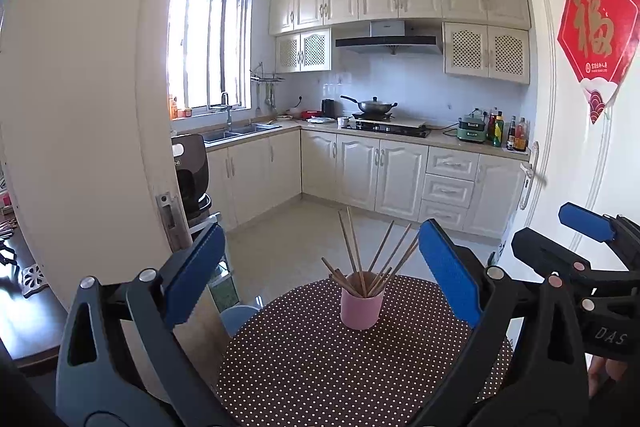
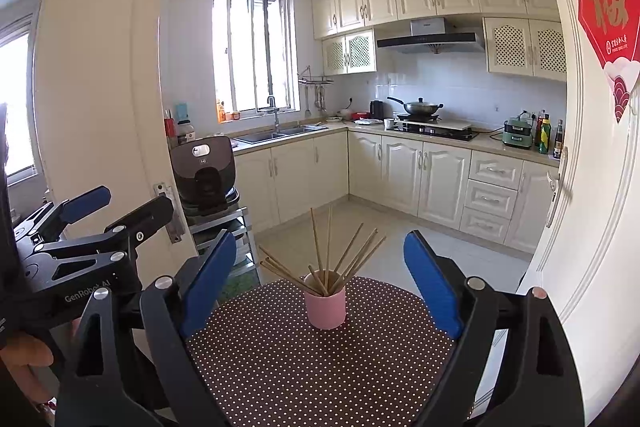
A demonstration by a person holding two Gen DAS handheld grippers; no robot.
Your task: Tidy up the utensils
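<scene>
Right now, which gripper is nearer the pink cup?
Neither clearly; right, if either. The left gripper hangs short of the cup, which sits slightly right of its line. The right gripper, alongside, is equally short but aimed straight at it. Both open.

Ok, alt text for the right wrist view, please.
A pink cup holding wooden chopsticks stands on a polka-dot table, framed by the open, empty right gripper. Behind it, a cream kitchen.

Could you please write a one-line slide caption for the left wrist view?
Open left gripper frames a pink cup of chopsticks on a polka-dot table.
</scene>
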